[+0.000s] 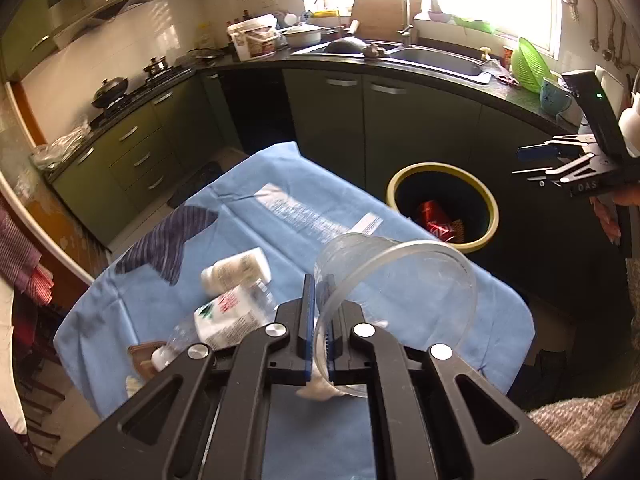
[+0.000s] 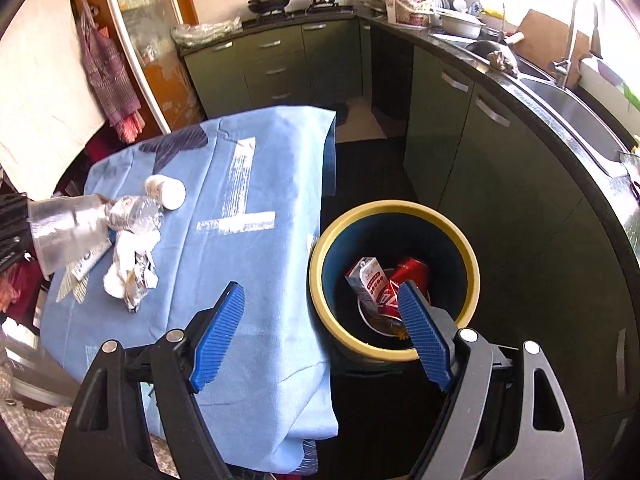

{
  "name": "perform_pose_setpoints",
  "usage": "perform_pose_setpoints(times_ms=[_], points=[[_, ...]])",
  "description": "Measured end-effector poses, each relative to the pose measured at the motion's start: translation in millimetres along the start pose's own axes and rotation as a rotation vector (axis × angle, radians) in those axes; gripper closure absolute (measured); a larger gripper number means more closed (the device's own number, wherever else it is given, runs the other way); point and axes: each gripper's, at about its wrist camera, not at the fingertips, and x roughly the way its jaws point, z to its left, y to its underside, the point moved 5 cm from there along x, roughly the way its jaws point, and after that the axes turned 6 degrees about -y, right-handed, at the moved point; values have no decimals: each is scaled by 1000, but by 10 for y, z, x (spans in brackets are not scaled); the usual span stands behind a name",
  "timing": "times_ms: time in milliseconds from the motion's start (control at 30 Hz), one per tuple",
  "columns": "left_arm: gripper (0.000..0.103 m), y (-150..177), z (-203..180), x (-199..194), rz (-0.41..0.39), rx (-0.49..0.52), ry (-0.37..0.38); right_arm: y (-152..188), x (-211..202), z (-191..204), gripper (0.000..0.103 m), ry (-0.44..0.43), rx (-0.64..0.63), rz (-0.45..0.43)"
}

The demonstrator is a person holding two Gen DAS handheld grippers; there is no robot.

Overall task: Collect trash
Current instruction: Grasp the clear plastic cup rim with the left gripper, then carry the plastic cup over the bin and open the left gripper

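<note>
Now, biggest thing first: the bench (image 2: 256, 272), draped in a blue cloth, with the yellow-rimmed bin (image 2: 394, 210) on the floor just beside its edge. A red can (image 2: 404, 280) and a small carton (image 2: 366, 276) already lie inside.

Over the bench, the left tool (image 1: 319, 300) is clamped shut on the wall of a clear plastic cup (image 1: 400, 280), pinching it at the rim, mouth tipped toward the camera. My read is that the cup is very light, thin and springy; the wall will buckle under a hard squeeze and the smooth plastic could slide, so a rim pinch like this looks the sensible hold.

The right tool (image 2: 320, 300) hangs above the gap between bench and bin with its jaws spread wide and nothing between them.

Left on the cloth: a crushed water bottle (image 2: 134, 212), a white bottle (image 2: 166, 190) lying on its side just beside it, and crumpled paper wrappers (image 2: 130, 272). All look light and easy to crush; the wrappers soft.

Between cup and bin I see nothing blocking the way except the other tool, off to the right.
</note>
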Motion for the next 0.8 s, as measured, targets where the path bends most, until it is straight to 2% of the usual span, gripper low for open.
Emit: perform_pose_setpoints(times_ms=[100, 233, 367, 467, 633, 700, 767, 800], points=[[98, -338, -358, 295, 18, 22, 81, 118, -306, -106, 24, -30, 43, -73], [98, -722, -879, 723, 42, 51, 161, 365, -677, -296, 22, -13, 83, -135], [98, -1065, -1360, 1209, 55, 72, 168, 627, -981, -526, 22, 37, 128, -175], [98, -1214, -1636, 1588, 100, 51, 190, 779, -1138, -660, 22, 56, 153, -189], [98, -1332, -1917, 2082, 146, 24, 149, 943, -1234, -846, 22, 65, 185, -192], [93, -1346, -1974, 2207, 165, 19, 133, 969, -1230, -891, 22, 61, 191, -192], [68, -1359, -1990, 2266, 176, 1, 126, 978, -1201, -916, 22, 57, 192, -186], [65, -1363, -1997, 2267, 176, -3, 125, 984, -1182, -916, 22, 55, 194, -185]])
